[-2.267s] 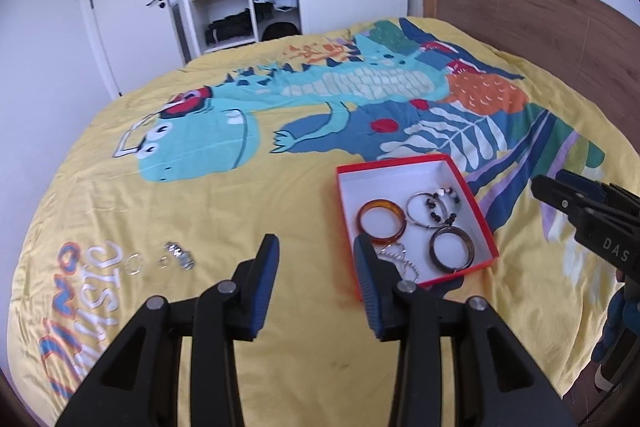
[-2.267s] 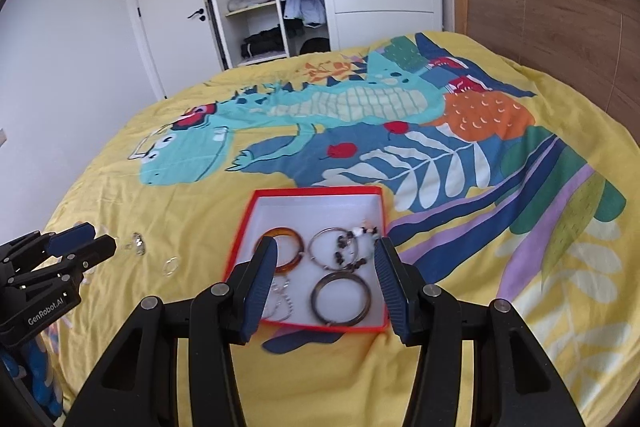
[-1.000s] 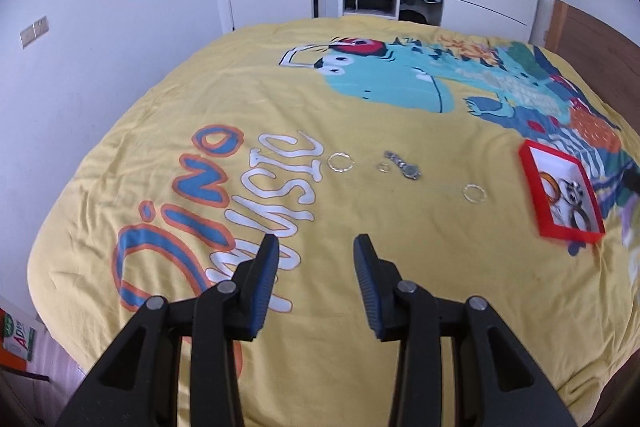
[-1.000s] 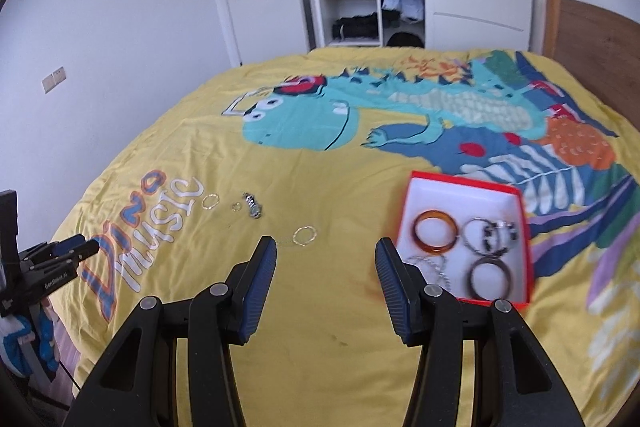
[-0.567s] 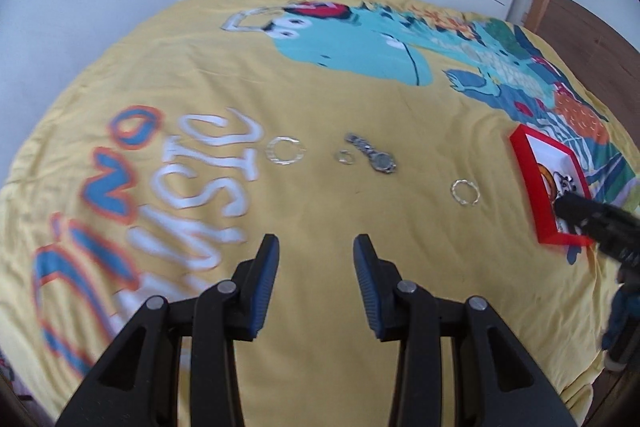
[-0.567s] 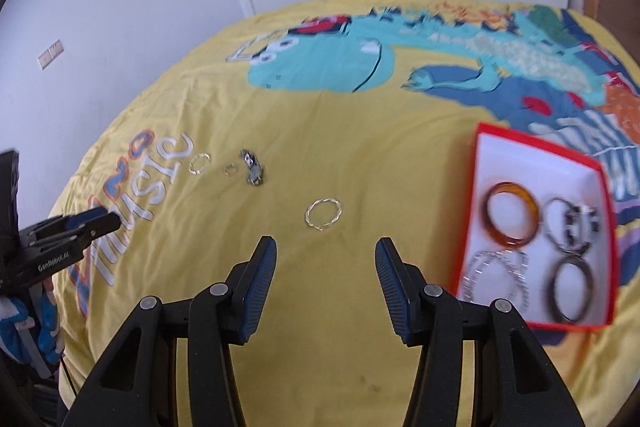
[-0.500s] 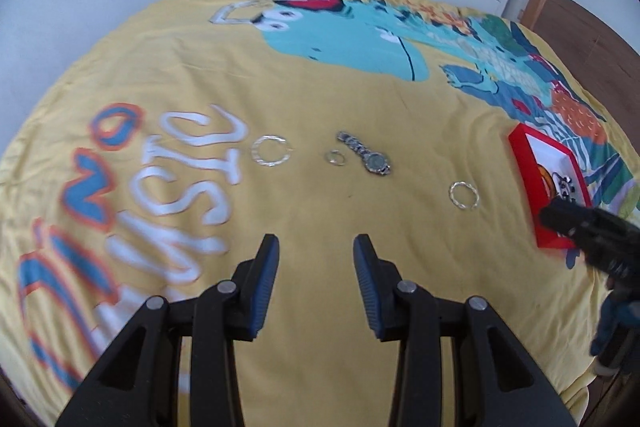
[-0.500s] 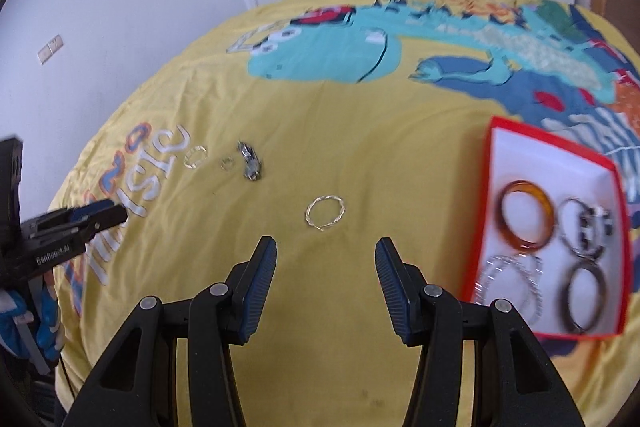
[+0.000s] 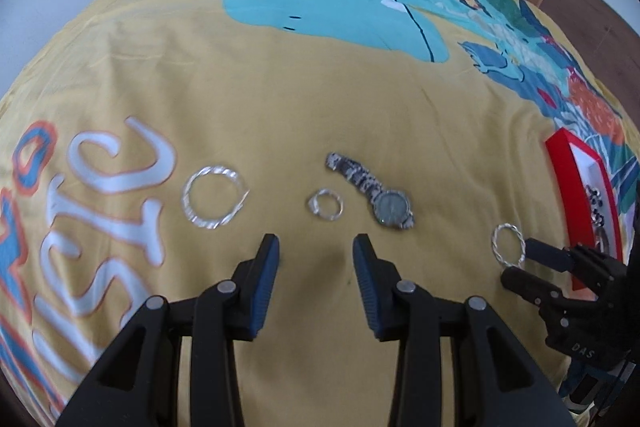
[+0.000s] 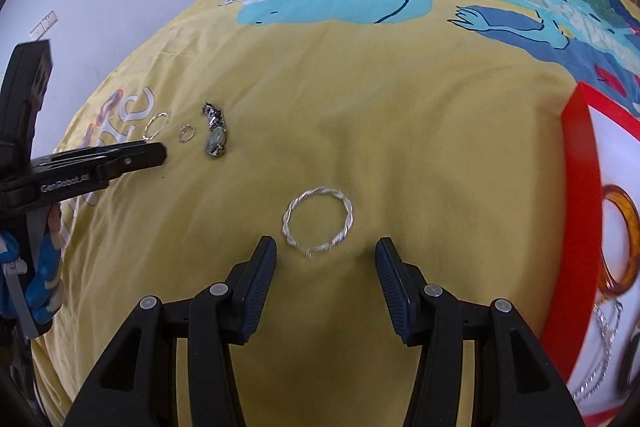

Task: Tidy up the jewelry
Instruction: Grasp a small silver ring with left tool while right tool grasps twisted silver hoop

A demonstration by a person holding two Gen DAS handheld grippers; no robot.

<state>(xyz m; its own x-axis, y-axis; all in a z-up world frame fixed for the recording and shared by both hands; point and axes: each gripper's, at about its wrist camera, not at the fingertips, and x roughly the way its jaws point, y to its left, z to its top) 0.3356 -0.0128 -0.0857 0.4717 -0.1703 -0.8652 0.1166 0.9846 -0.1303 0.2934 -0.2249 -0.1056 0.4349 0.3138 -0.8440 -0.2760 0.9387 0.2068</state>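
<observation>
On the yellow bedspread lie a clear bangle [image 9: 212,197], a small silver ring [image 9: 326,204], a silver watch [image 9: 374,191] and a twisted silver bracelet [image 9: 508,245]. My left gripper [image 9: 314,253] is open and empty, low over the spread just short of the small ring. My right gripper [image 10: 325,257] is open and empty, its fingers either side of the near edge of the twisted bracelet [image 10: 319,221]. The red tray [image 10: 576,195] at the right holds an amber bangle [image 10: 618,239] and a silver chain.
The bed's yellow dinosaur-print cover fills both views. A white wardrobe with open shelves and a door stand beyond the far side. A wooden headboard [image 9: 592,7] is at the far right. The bed's near edge drops off at the left.
Both grippers have come down and forward toward the loose jewelry. The left one now hovers by the small ring, the right one by the twisted bracelet. Both stay open.
</observation>
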